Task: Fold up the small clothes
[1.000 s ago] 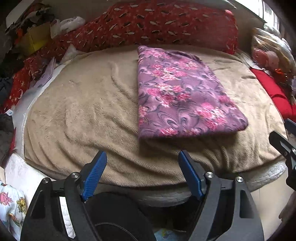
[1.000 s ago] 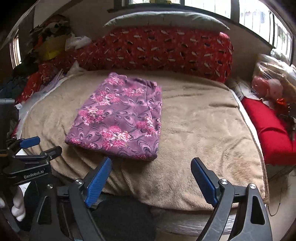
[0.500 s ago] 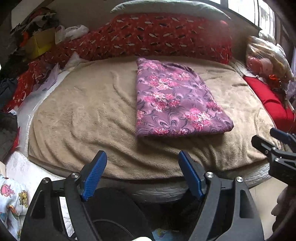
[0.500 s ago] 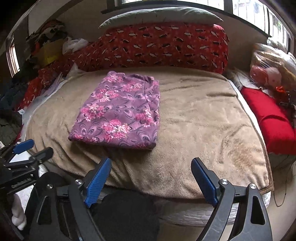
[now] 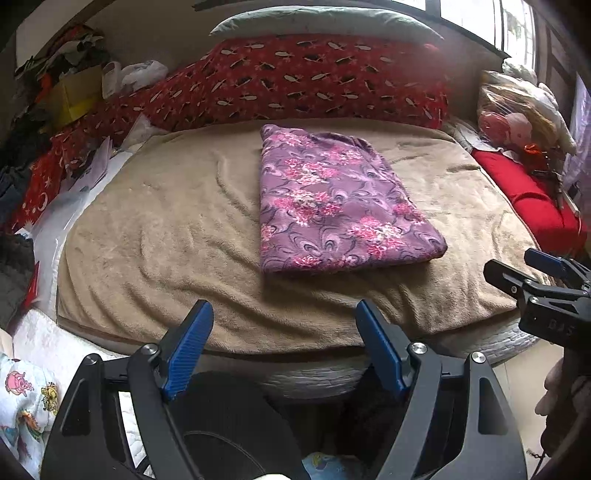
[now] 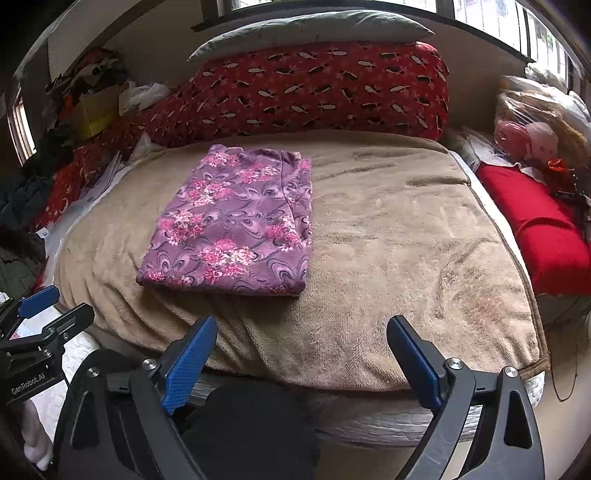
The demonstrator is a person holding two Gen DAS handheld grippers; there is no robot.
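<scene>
Bed with a tan fleece blanket (image 5: 155,236), one long red patterned bolster (image 5: 303,81) at the far side under a grey pillow (image 6: 310,27), clutter piled left, a red cushion (image 6: 539,225) right. One folded purple floral garment (image 5: 332,203) lies flat mid-blanket, bare blanket around it, near edge free. Two tools: left tool (image 5: 284,328) and right tool (image 6: 301,349) both released, empty, off the near edge.

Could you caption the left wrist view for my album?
Open left gripper poised before a folded purple floral garment lying on a tan blanket.
</scene>
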